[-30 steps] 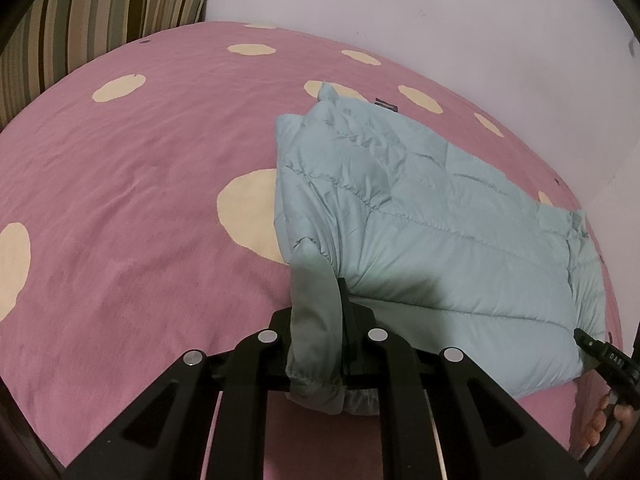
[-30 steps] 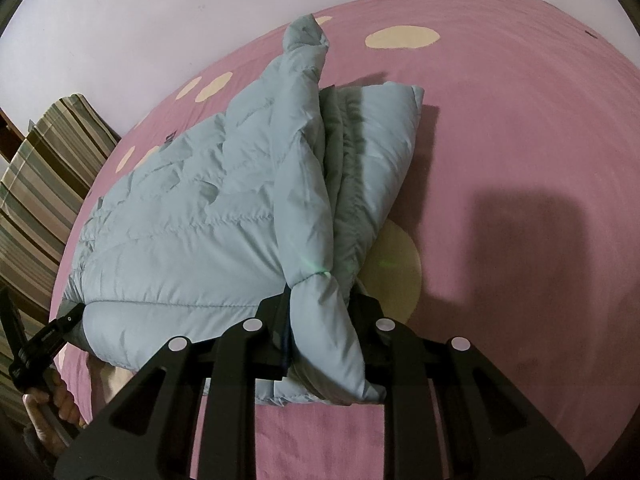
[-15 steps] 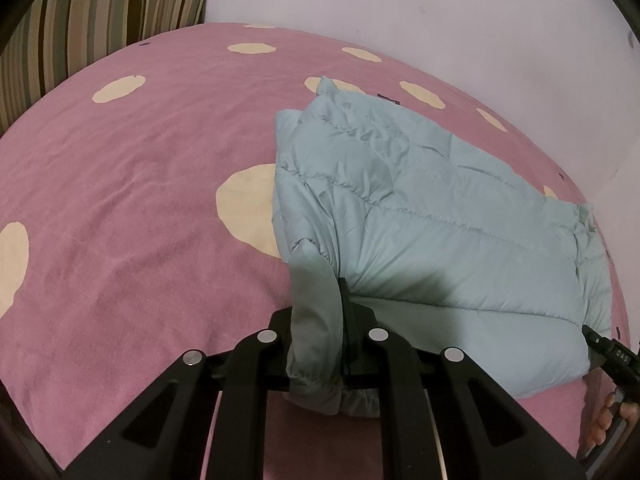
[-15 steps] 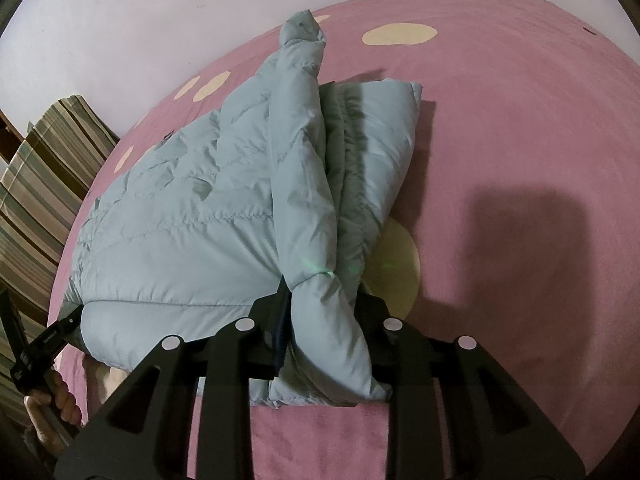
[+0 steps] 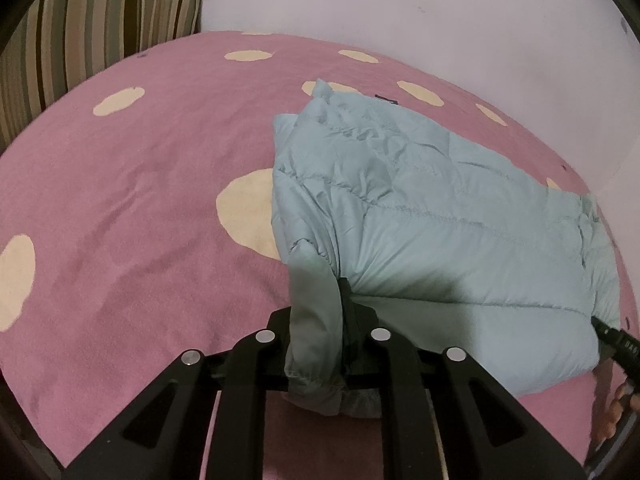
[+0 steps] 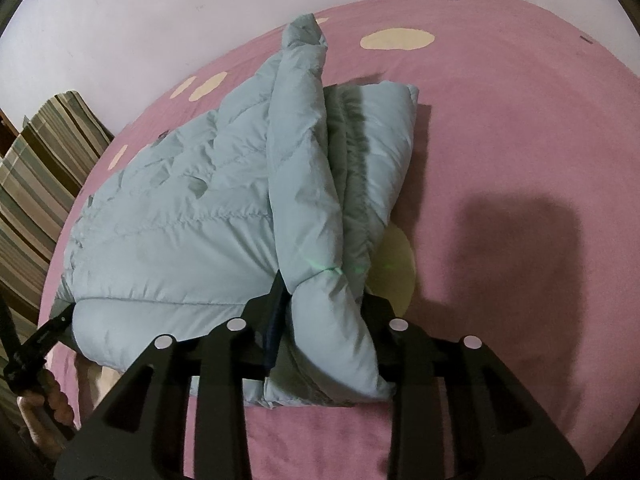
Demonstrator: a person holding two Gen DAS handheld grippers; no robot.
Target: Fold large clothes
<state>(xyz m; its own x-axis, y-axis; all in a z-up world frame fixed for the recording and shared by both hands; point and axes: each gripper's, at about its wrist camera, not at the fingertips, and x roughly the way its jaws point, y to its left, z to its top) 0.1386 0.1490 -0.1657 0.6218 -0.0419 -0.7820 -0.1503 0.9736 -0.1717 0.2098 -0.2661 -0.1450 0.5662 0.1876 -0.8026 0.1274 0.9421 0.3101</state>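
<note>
While its jaws ease apart, the left gripper (image 5: 320, 320) has a sleeve cuff of the pale blue puffer jacket (image 5: 440, 216) between them, fabric touching both fingers. Over on the right gripper (image 6: 320, 312), the jaws are opening too, a thick fold of padded jacket bulging through the gap. That jacket lies folded on the pink spotted bedspread (image 5: 140, 200), its long axis running across from one gripper to the other, with one sleeve tip poking up at the edge nearer the wall (image 6: 120, 20).
</note>
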